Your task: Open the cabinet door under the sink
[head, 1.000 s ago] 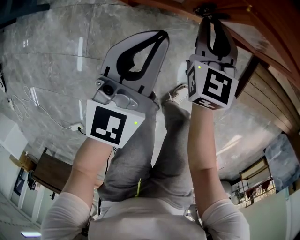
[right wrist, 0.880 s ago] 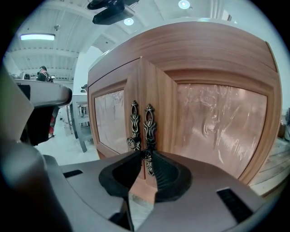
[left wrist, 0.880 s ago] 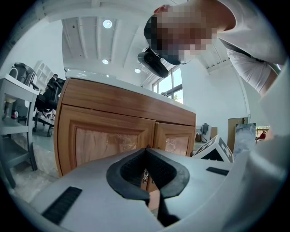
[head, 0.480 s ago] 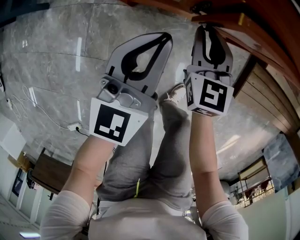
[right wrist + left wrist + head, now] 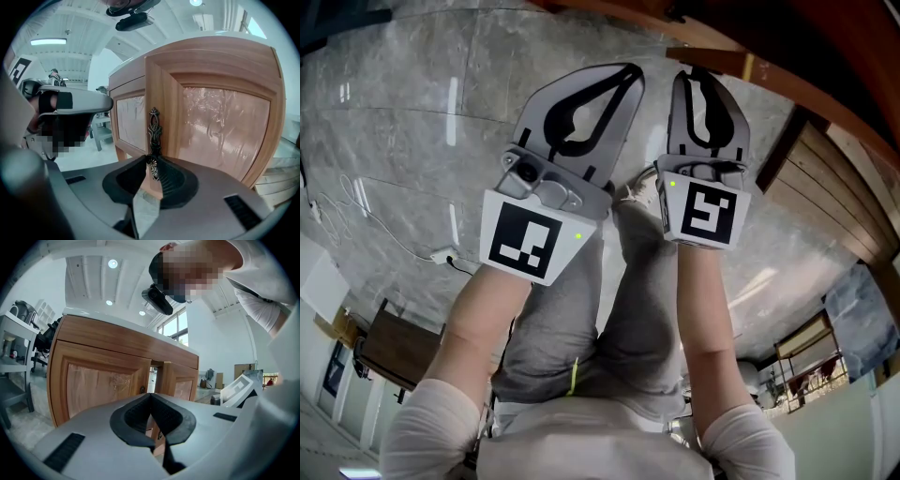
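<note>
The wooden sink cabinet (image 5: 103,376) faces me in the left gripper view, with a dark gap between its left door and the right door (image 5: 183,383), which stands ajar. In the right gripper view that door (image 5: 220,122) fills the right half, edge towards me. Its ornate dark metal handle (image 5: 154,129) runs upright down the edge. My right gripper (image 5: 152,161) is shut on the handle's lower end. From the head view the right gripper (image 5: 689,73) reaches up to the door's wooden edge (image 5: 787,80). My left gripper (image 5: 623,70) hovers beside it, shut on nothing, also seen as the left gripper (image 5: 150,394).
Grey marble floor (image 5: 412,122) lies below, with a white cable and power strip (image 5: 445,253) at the left. The person's grey trousers (image 5: 609,309) and a shoe (image 5: 652,187) are under the grippers. Wooden panelling (image 5: 844,197) runs along the right. A shelf unit (image 5: 14,348) stands left of the cabinet.
The right gripper has drawn back towards the person and leftwards with the handle, and the door's edge has swung out with it. The left gripper has hardly moved.
</note>
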Action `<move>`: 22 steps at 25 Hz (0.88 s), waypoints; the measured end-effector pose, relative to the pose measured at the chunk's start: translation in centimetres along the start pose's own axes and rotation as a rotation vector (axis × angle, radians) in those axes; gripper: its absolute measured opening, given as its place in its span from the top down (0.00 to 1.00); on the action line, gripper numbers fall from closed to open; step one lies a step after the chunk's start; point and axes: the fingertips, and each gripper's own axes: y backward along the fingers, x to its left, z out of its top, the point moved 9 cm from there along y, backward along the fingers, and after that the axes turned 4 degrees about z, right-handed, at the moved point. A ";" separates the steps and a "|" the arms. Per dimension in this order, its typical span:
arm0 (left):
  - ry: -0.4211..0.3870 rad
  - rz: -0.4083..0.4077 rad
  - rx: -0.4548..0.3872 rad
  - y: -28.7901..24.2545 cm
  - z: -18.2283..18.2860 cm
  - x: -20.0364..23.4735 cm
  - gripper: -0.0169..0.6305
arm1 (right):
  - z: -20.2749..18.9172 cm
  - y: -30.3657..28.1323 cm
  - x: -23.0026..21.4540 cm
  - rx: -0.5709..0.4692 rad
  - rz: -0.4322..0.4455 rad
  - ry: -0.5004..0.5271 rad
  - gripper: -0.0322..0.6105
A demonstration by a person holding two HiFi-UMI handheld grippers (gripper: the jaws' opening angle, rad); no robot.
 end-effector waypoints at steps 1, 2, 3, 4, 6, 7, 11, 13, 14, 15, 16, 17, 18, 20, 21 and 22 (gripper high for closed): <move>-0.003 -0.001 0.000 -0.1 -0.1 -0.1 0.96 | -0.1 0.2 0.0 0.016 0.003 -0.001 0.81; -0.008 -0.003 -0.001 -0.2 -0.2 -0.2 0.96 | -0.2 0.3 0.0 0.018 0.004 0.000 0.81; -0.014 -0.006 -0.003 -0.4 -0.3 -0.3 0.96 | -0.2 0.4 0.0 0.004 0.006 0.005 0.81; -0.022 -0.011 -0.005 -0.7 -0.4 -0.4 0.96 | -0.1 0.4 0.0 -0.018 0.008 0.013 0.81; -0.040 -0.021 -0.004 -1.6 -0.7 -0.5 0.96 | -0.1 0.6 0.0 -0.043 0.012 0.025 0.81; -0.048 -0.024 -0.004 -2.0 -0.7 -0.5 0.96 | -0.1 0.7 0.0 -0.045 0.015 0.028 0.81; -0.046 -0.016 -0.001 -3.0 -0.9 -0.1 0.96 | -0.3 1.3 0.1 -0.049 0.034 0.040 0.81; -0.041 -0.010 -0.004 -3.2 -1.0 -0.2 0.96 | -0.6 1.7 0.1 -0.052 0.041 0.039 0.81; -0.039 -0.013 -0.006 -3.3 -1.1 -0.4 0.96 | -0.7 2.0 0.1 -0.052 0.043 0.037 0.81; -0.038 -0.020 -0.006 -3.4 -1.2 -0.7 0.96 | -0.8 2.3 0.1 -0.050 0.044 0.035 0.81; -0.040 -0.032 -0.005 -3.6 -1.2 -1.0 0.96 | -0.9 2.6 0.2 -0.047 0.047 0.036 0.81; -0.045 -0.045 -0.002 -3.7 -1.3 -1.4 0.96 | -1.0 2.8 0.2 -0.042 0.050 0.038 0.81; -0.052 -0.059 0.000 -3.9 -1.3 -1.8 0.96 | -1.0 3.0 0.1 -0.038 0.055 0.042 0.81; -0.061 -0.081 0.001 -4.1 -1.4 -2.5 0.96 | -1.2 3.3 0.1 -0.030 0.065 0.054 0.81; -0.064 -0.089 0.003 -4.3 -1.5 -2.8 0.96 | -1.3 3.5 0.1 -0.024 0.069 0.063 0.81; -0.067 -0.095 0.006 -4.4 -1.6 -3.1 0.96 | -1.4 3.5 0.0 -0.020 0.072 0.070 0.81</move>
